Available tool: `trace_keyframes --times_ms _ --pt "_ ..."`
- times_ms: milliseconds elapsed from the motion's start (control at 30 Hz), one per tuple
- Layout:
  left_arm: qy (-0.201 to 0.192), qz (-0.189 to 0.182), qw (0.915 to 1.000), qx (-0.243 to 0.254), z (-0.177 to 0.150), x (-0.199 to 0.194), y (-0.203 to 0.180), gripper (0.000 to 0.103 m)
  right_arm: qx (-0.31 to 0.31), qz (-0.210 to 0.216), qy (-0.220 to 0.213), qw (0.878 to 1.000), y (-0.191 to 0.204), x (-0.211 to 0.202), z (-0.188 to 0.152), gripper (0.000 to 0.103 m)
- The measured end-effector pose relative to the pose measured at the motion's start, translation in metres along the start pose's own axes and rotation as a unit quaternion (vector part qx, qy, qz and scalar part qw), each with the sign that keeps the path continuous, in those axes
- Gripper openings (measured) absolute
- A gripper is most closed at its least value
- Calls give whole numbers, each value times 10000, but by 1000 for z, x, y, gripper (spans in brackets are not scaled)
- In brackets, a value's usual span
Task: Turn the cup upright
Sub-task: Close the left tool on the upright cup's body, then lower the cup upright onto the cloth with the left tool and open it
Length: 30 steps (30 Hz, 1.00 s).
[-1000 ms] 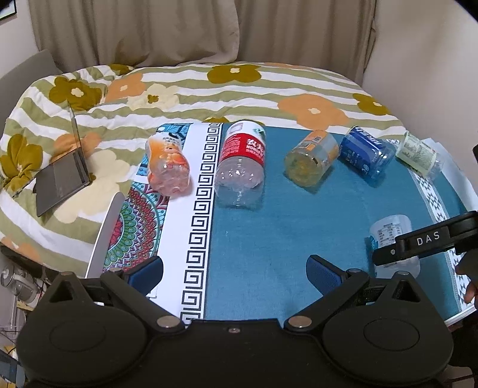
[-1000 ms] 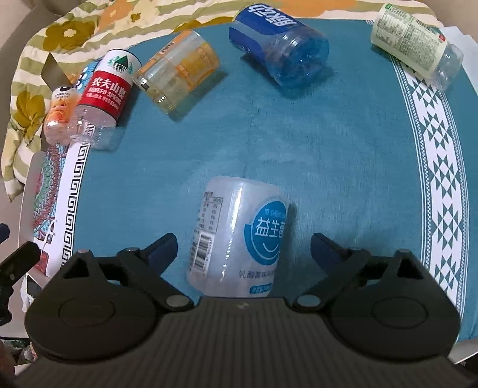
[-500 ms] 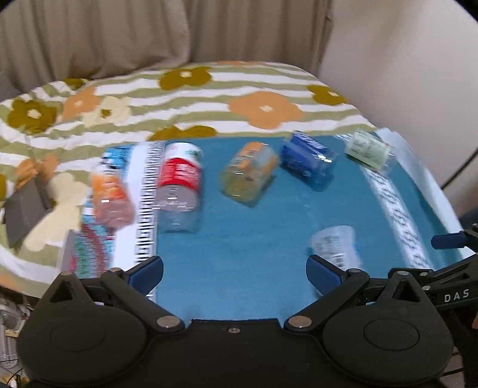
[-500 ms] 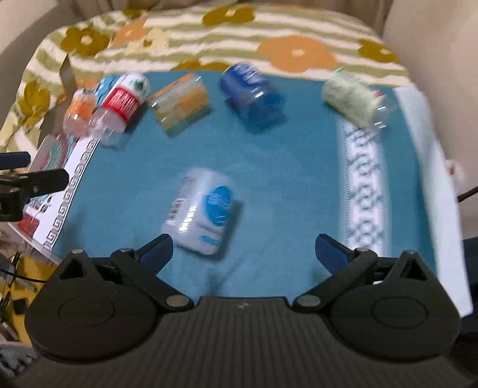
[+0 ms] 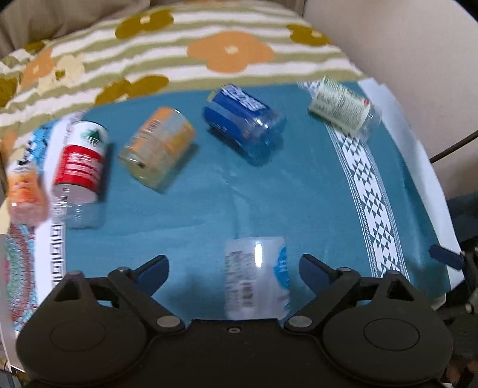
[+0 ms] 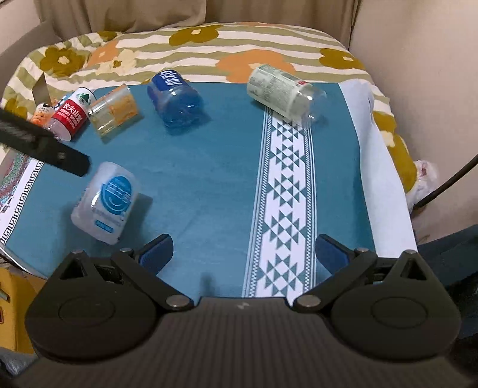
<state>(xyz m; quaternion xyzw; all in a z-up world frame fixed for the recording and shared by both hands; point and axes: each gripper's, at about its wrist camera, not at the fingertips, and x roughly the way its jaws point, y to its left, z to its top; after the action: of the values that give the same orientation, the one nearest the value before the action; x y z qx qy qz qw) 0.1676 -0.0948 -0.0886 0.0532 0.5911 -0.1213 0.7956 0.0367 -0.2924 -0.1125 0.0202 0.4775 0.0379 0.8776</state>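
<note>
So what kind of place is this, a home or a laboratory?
Most likely a home, probably a bedroom: a floral striped quilt covers what looks like a bed, curtains hang behind it, and the cut bottles lie on a teal patterned cloth.

the left gripper [image 5: 234, 270] is held low with its blue-padded fingers [image 5: 154, 268] spread wide apart. the right gripper [image 6: 243, 253] is likewise held open, its fingers [image 6: 330, 252] parted, with nothing gripped between them.
</note>
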Motion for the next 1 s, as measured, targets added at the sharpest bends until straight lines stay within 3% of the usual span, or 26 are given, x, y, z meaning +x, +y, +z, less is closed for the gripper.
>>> trace_keyframes --times_ms 133,367,467,600,1000 --pt "417 5 9991 -116 14 25 -13 92 95 196 -20 9998 -22 6 -5 103" --pt "955 99 9950 -278 21 56 -18 79 353 505 67 9981 -49 18 -7 103" --pt "1011 156 9942 -325 22 62 -19 78 321 610 87 9976 -51 20 -8 103" --pt "1118 165 9928 -400 24 71 -19 66 295 743 117 9967 -51 24 -8 103" --pt "883 40 9951 -446 21 52 -17 59 276 847 -89 9960 -50 17 2 103"
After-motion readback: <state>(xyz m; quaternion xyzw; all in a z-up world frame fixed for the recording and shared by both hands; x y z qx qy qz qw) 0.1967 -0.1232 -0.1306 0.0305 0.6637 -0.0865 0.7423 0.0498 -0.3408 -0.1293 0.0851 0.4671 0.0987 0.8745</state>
